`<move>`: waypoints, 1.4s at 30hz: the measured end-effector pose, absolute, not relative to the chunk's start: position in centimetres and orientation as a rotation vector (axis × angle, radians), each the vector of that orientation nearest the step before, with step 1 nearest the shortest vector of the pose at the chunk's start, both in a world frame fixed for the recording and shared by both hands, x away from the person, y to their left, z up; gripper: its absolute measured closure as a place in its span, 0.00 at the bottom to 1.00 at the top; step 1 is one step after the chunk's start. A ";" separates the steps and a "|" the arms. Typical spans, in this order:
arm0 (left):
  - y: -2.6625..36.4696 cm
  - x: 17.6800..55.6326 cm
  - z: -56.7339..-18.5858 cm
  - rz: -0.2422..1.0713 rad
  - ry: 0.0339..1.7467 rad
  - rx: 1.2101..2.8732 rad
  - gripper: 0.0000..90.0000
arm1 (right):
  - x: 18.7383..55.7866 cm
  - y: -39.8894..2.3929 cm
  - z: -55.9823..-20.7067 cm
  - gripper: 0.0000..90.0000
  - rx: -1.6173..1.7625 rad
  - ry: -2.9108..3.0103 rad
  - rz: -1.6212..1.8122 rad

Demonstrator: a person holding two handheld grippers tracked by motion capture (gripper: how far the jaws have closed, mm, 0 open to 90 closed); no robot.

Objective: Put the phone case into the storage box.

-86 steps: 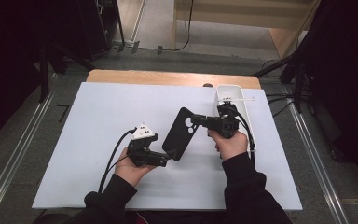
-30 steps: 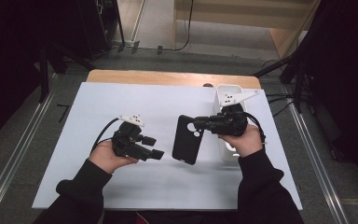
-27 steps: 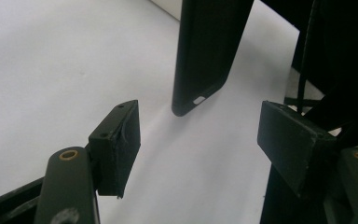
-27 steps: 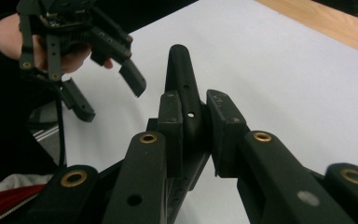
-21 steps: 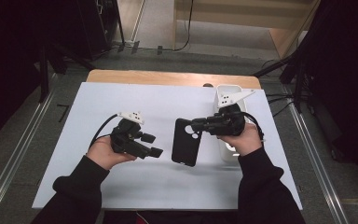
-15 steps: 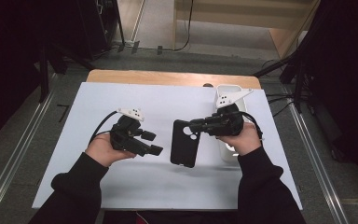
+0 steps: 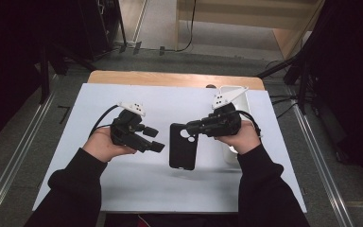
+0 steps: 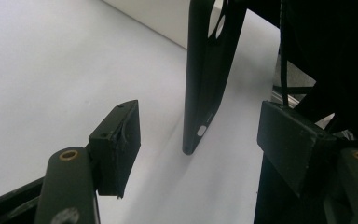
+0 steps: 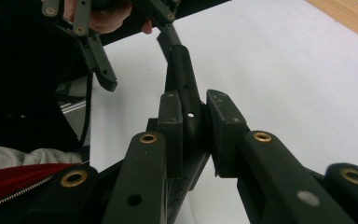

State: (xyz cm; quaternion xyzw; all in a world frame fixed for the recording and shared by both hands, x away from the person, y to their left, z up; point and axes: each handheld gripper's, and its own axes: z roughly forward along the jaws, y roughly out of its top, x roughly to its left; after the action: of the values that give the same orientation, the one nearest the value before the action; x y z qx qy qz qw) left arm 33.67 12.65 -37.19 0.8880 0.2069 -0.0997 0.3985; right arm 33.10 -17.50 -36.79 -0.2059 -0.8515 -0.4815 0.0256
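Right gripper (image 7: pixel 192 126) clamps phone case (image 7: pixel 182 147) top edge.

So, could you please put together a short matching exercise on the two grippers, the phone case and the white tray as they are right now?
Things:
1. left gripper
2. right gripper
3. black phone case
4. white tray

States or places:
A. held by its top edge above the white table cover
B. jaws spread, nothing between them
C. at the table's right edge, behind the right hand
D. jaws clamped on a thin black edge

Pairs: 1-B, 2-D, 3-A, 4-C
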 end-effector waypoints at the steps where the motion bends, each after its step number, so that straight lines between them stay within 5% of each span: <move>1: 12.6 33.8 -37.1 -0.253 0.516 2.250 0.33 | 33.1 -17.4 -36.8 0.83 -0.623 -2.634 -1.486; 27: 11.5 35.3 -36.3 -0.281 0.400 2.262 0.36 | 33.8 -14.7 -37.3 0.83 -0.472 -2.616 -1.380; 42: 10.2 34.3 -37.2 -0.341 0.358 2.410 0.71 | 33.7 -13.1 -37.9 0.83 -0.363 -2.607 -1.321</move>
State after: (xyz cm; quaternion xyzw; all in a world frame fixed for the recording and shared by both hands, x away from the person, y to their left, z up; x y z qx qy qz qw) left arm 34.28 10.18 -37.18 0.9234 0.1372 -0.1308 0.3339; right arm 33.73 -13.14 -37.86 -0.1228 -0.8809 -0.4464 0.0979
